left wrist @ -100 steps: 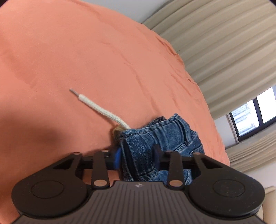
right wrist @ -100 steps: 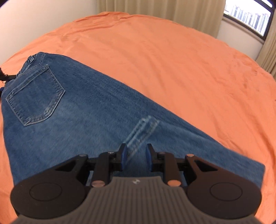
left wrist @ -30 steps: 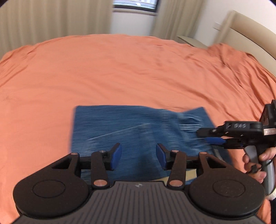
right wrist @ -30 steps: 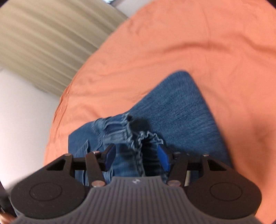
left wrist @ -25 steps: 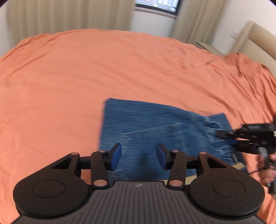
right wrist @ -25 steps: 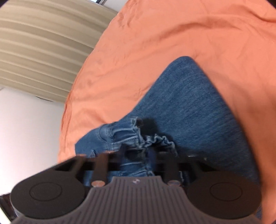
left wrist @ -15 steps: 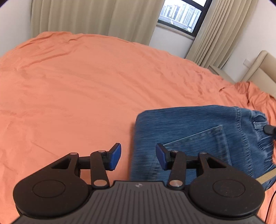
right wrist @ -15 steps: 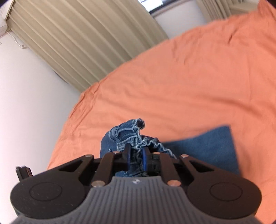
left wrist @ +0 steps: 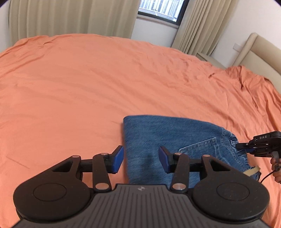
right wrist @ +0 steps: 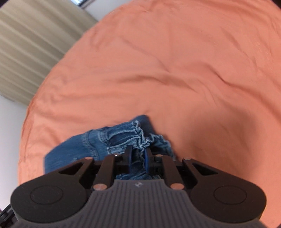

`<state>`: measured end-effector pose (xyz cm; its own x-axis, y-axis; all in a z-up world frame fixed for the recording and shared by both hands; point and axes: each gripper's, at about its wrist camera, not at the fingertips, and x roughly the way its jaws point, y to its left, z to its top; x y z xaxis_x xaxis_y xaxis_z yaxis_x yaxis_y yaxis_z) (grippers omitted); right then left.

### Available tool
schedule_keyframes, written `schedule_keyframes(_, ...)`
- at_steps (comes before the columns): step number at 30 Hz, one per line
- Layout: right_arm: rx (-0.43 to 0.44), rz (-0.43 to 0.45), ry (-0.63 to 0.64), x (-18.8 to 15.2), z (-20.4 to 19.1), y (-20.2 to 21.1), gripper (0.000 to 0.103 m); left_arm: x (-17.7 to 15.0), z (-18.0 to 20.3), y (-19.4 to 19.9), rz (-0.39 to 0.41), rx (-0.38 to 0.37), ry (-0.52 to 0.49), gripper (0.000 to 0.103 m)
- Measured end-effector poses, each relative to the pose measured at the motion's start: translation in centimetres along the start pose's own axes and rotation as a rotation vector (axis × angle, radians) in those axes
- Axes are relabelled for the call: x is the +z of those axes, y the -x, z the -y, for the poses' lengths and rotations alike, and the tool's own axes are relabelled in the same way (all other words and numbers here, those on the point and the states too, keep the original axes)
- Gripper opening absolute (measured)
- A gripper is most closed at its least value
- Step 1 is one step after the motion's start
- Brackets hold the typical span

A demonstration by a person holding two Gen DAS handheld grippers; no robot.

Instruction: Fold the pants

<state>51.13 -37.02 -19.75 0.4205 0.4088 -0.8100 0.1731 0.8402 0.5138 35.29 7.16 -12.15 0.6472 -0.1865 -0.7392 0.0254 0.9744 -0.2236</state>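
Observation:
Blue jeans (left wrist: pixel 166 138), folded, lie on the orange bed sheet (left wrist: pixel 87 87), back pocket up. My left gripper (left wrist: pixel 141 157) hovers open over their left folded edge, pads clear of the cloth. In the left wrist view my right gripper (left wrist: pixel 243 147) reaches the waistband from the right, held by a hand (left wrist: pixel 276 168). A tan drawstring end (left wrist: pixel 251 171) pokes out near it. In the right wrist view my right gripper (right wrist: pixel 138 154) is shut on the gathered waistband of the jeans (right wrist: pixel 98 142), which bunches up between the pads.
Beige curtains (left wrist: pixel 70 17) and a window (left wrist: pixel 161 8) stand beyond the far edge of the bed. A padded headboard (left wrist: pixel 260 50) rises at the right. Wrinkled orange sheet spreads wide to the left and behind the jeans.
My right gripper has shut on the gathered waistband and pulled it up. My left gripper, still open, has shifted left so the jeans' folded edge lies under its jaws.

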Motion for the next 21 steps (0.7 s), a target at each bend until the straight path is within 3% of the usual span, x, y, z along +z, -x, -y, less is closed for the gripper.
schedule_keyframes(1, -0.008, 0.001, 0.019, -0.2, -0.2, -0.1, 0.011, -0.1, 0.0, -0.1, -0.009, 0.001, -0.008, 0.053)
schedule_keyframes(5, -0.065, 0.074, 0.134, -1.6, -0.9, 2.3, 0.032, -1.0, 0.4, 0.8, -0.029, 0.009, -0.043, 0.053)
schedule_keyframes(9, -0.078, 0.211, 0.216, -6.1, -1.4, 6.8, 0.032, -2.8, 1.6, 3.3, -0.028, -0.007, -0.102, 0.053)
schedule_keyframes(11, -0.049, 0.273, 0.158, -9.1, -0.4, 8.7, 0.034, -4.4, 2.5, 4.7, -0.032, -0.005, -0.154, 0.054)
schedule_keyframes(14, 0.021, 0.305, 0.007, -12.6, 1.7, 9.7, 0.054, -7.1, 3.8, 6.8, -0.055, 0.011, -0.251, 0.058)
schedule_keyframes(17, 0.100, 0.276, -0.120, -14.5, 3.9, 8.5, 0.056, -9.7, 4.9, 8.4, -0.074, 0.031, -0.317, 0.068)
schedule_keyframes(21, 0.197, 0.228, -0.216, -13.8, 5.4, 5.4, 0.056, -12.8, 5.9, 8.7, -0.117, 0.064, -0.368, 0.072)
